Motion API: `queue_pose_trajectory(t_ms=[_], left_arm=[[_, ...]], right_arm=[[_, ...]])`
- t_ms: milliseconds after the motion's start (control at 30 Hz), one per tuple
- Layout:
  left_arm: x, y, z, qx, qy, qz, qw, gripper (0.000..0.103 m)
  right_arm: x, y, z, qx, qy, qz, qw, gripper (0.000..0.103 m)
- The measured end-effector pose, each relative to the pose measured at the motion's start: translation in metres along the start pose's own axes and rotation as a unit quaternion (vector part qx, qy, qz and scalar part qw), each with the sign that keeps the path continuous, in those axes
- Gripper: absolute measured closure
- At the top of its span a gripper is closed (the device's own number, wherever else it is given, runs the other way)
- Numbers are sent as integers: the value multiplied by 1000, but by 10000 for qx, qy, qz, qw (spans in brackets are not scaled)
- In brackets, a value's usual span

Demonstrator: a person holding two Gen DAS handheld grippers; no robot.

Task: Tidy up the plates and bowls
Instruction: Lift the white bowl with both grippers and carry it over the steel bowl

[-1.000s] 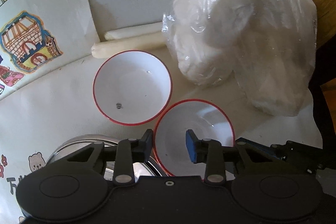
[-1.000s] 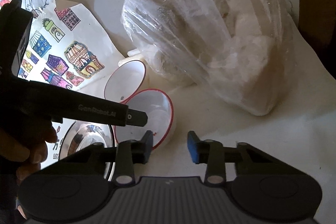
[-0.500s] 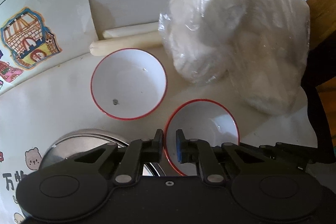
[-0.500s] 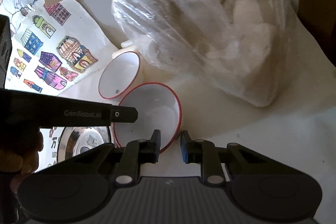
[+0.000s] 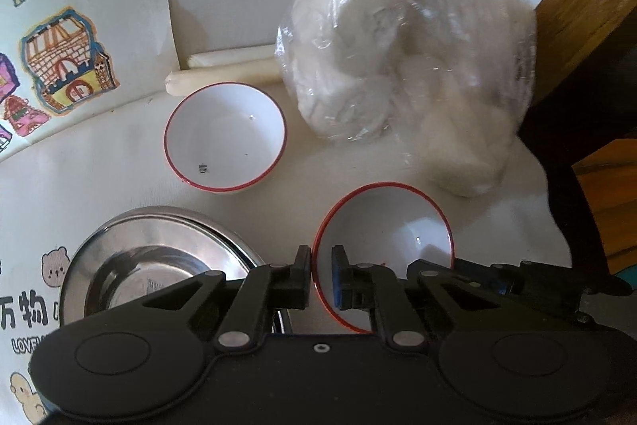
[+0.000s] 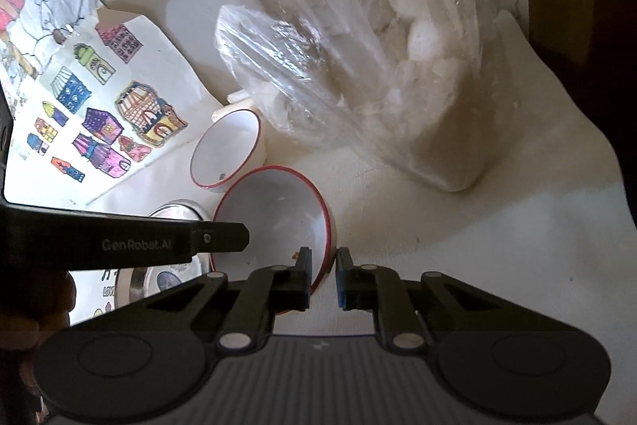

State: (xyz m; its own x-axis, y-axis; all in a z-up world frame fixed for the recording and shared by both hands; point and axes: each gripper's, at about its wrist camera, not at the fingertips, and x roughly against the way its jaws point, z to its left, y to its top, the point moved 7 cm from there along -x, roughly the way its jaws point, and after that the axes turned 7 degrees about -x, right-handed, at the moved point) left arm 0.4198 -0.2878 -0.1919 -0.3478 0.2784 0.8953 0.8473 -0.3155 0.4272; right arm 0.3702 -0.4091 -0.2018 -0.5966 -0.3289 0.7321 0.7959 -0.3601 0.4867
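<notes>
Both hand-held grippers are clamped on the same white, red-rimmed ceramic bowl (image 5: 382,226), each pinching a different part of its rim. From the left wrist view, the left gripper (image 5: 321,275) has its black finger outside the rim and its blue-padded finger inside, the wall of the bowl squeezed thin between them at the bowl's near left edge. From the right wrist view, the right gripper (image 6: 323,275) bites the near right part of the rim, black finger inside the bowl (image 6: 274,218) and blue pad outside, with the rim's red line running between them. The left gripper's dark arm (image 6: 119,239) reaches in from the left of that view, its tip over the bowl's left rim, and part of a hand in shadow shows behind it at the lower left. The held bowl sits tilted, its opening turned toward the left gripper's side. A second white, red-rimmed bowl (image 5: 225,138) stands upright on the pale tablecloth (image 5: 79,186), apart from the held one and just in front of two pale cream rolled cylinders (image 5: 223,72). A shiny round stainless steel plate (image 5: 151,265) lies near the left gripper's black finger, to the left of the held bowl. A large clear plastic bag of white lumps (image 5: 406,74) rests on the cloth behind the held bowl. Sheets with coloured drawings of houses (image 5: 67,54) lie at the left.
</notes>
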Motion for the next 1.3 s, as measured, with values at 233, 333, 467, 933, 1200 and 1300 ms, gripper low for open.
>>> queue_pose_trajectory(t_ms=[233,333,467,933,1200,1300], left_arm=[[32,-15,-11,65,-100,-275,9996,92],[42,-24,-13,112,-159,-349,9992,92],[54,-37,-17,186,-210,-417,9987,92],[93,-97,-3,795,-360,-449,9952,92],[96,-125,4,1013,-370,-310,9937,92],[97,-133,6,1051,-357,-250,9935,92]], right_arm=[[27,-10,6,95,-9,-168,9998,90],[39,-17,8,156,-8,-214,9996,90],[56,-28,19,266,-8,-236,9994,90],[91,-79,62,793,32,-53,9968,89],[91,-103,71,913,102,172,9956,89],[91,-109,73,954,114,253,9950,89]])
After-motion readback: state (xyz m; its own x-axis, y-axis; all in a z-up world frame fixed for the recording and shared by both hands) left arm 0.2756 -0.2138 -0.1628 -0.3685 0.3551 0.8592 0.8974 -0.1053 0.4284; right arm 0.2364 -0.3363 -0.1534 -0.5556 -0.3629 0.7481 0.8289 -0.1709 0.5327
